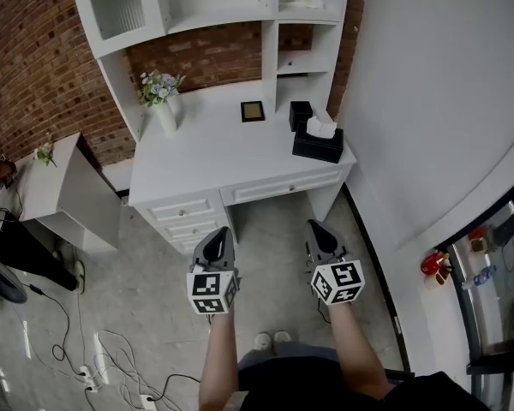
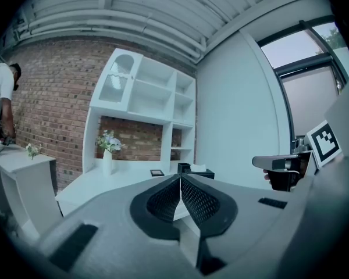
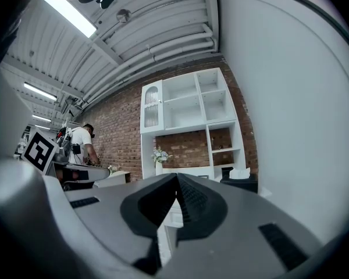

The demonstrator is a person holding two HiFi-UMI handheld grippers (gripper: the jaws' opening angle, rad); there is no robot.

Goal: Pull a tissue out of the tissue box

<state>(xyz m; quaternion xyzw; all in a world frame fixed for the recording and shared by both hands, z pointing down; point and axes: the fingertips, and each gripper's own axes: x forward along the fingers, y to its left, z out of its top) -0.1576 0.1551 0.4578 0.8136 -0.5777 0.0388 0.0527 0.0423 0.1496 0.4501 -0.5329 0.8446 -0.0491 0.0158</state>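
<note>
A black tissue box [image 1: 319, 144] with a white tissue [image 1: 321, 127] sticking up sits at the right end of the white desk [image 1: 214, 148]. It also shows far off as the tissue box [image 2: 202, 173] in the left gripper view and the tissue box [image 3: 239, 182] in the right gripper view. My left gripper [image 1: 214, 245] and right gripper [image 1: 321, 236] hang side by side over the floor, well short of the desk. Both are shut with nothing between the jaws, as seen at the left gripper [image 2: 180, 178] and right gripper [image 3: 176, 176].
On the desk stand a vase of flowers [image 1: 163, 101], a small picture frame [image 1: 253, 110] and a black holder [image 1: 300, 115]. A white hutch [image 1: 214, 7] rises behind. A low white cabinet [image 1: 64, 187] stands left, cables [image 1: 77, 341] lie on the floor, and a person [image 3: 81, 144] stands far left.
</note>
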